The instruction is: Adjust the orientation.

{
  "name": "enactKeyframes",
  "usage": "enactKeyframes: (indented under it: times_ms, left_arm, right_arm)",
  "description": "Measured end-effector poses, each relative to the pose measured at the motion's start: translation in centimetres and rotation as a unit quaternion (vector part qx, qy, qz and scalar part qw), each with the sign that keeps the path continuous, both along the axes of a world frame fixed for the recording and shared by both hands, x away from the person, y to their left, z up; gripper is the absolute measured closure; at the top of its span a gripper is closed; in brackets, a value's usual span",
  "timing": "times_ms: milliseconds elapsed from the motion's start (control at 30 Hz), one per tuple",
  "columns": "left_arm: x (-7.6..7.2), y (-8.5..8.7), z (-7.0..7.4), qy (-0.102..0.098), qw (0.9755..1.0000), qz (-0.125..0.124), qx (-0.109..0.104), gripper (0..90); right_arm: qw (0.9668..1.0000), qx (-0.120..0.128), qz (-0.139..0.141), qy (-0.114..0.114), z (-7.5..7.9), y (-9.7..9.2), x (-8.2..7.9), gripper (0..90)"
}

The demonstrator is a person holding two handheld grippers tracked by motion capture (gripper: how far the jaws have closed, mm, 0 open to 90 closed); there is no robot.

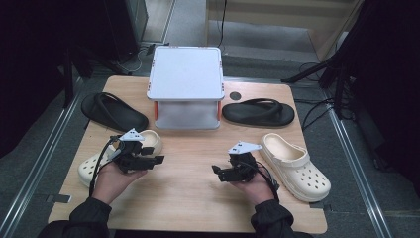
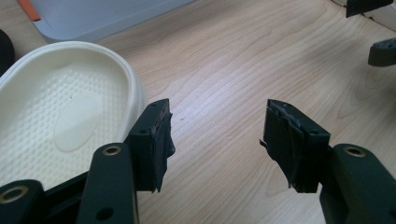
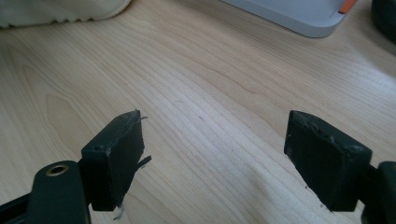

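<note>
Cream clogs sit one on each side of my wooden table (image 1: 188, 163). I hold a pair of tongs in each hand above its near half, and both stand open with nothing between their jaws.

My left tongs (image 1: 151, 159) hover right beside the left clog (image 1: 94, 166), which lies at about eight o'clock on the table with its open heel end turned toward the middle. In the left gripper view that clog (image 2: 60, 107) shows its dimpled insole at nine to ten o'clock, and its rim lies just beside one jaw; I cannot tell whether the two touch. Bare wood shows in the gap between the jaws (image 2: 217, 140).

My right tongs (image 1: 220, 172) hover at about five o'clock, near the right clog (image 1: 297, 166) but apart from it, the jaws pointing toward the table's middle. In the right gripper view the jaws (image 3: 212, 158) frame plain wood, and the sole edge of a clog (image 3: 60, 11) shows at eleven o'clock.

At twelve o'clock on the table stands a white two-level shoe rack (image 1: 185, 74) with orange posts. A black flip-flop (image 1: 114, 111) lies at ten o'clock, just left of the rack, and a second black flip-flop (image 1: 257, 112) lies at two o'clock, just right of it. Each flip-flop rests farther from me than the clog on its side.
</note>
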State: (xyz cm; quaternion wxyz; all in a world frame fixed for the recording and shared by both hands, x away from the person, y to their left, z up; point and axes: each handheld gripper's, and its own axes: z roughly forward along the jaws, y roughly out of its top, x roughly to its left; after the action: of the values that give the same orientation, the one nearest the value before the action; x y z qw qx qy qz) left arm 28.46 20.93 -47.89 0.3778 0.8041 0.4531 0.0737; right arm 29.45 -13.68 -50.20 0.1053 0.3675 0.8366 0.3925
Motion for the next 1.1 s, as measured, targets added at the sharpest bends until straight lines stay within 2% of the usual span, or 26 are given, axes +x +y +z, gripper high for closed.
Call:
enactKeyframes:
  times_ms: [100,167,300,367,433,533,667,733,800,900,1100]
  left_arm:
    - [0.4,-0.1,0.3,0.009,0.9998,-0.013,0.01,41.0]
    - [0.4,-0.2,0.3,0.003,0.9998,-0.015,0.012,40.6]
    - [0.5,-0.2,0.5,0.003,0.9994,-0.019,0.03,40.3]
    - [0.5,-0.1,0.6,0.004,0.9994,-0.018,0.03,40.3]
    - [0.5,0.3,0.8,0.003,0.9997,-0.015,0.016,40.5]
    - [0.5,0.5,0.8,0.007,0.9998,-0.015,0.015,41.1]
    - [0.4,1.1,1.1,0.012,0.9998,-0.01,0.007,42.0]
    - [0.2,1.4,1.7,0.008,0.9999,-0.01,0.006,42.1]
    - [0.2,1.5,1.9,0.008,0.9999,-0.006,0.004,42.2]
    - [0.1,2.1,2.5,0.009,0.9999,-0.002,-0.008,42.2]
    - [-0.2,3.1,3.3,0.005,1.0,0.007,0.002,42.4]
  right_arm:
    - [0.9999,0.013,-0.006,-0.007,0.3,-0.4,-0.2,20.7]
    - [0.9997,0.018,-0.006,-0.013,0.4,-0.5,-0.4,21.9]
    - [0.9995,0.024,-0.003,-0.019,0.6,-0.5,-0.7,24.8]
    - [0.9995,0.025,-0.001,-0.02,0.7,-0.4,-0.7,26.2]
    - [0.9995,0.024,0.006,-0.017,0.7,-0.2,-0.9,28.4]
    - [0.9994,0.029,0.014,-0.01,0.8,0.1,-1.1,29.2]
    - [0.9995,0.02,0.016,-0.018,1.0,0.7,-1.7,29.6]
    - [0.9994,0.01,0.026,-0.023,1.4,1.0,-2.1,35.3]
    - [0.9993,0.008,0.028,-0.024,1.4,1.1,-2.2,35.4]
    - [0.9989,0.029,0.032,-0.02,1.7,1.3,-2.5,39.5]
    - [0.9982,0.048,0.033,-0.008,1.8,1.0,-2.1,41.3]
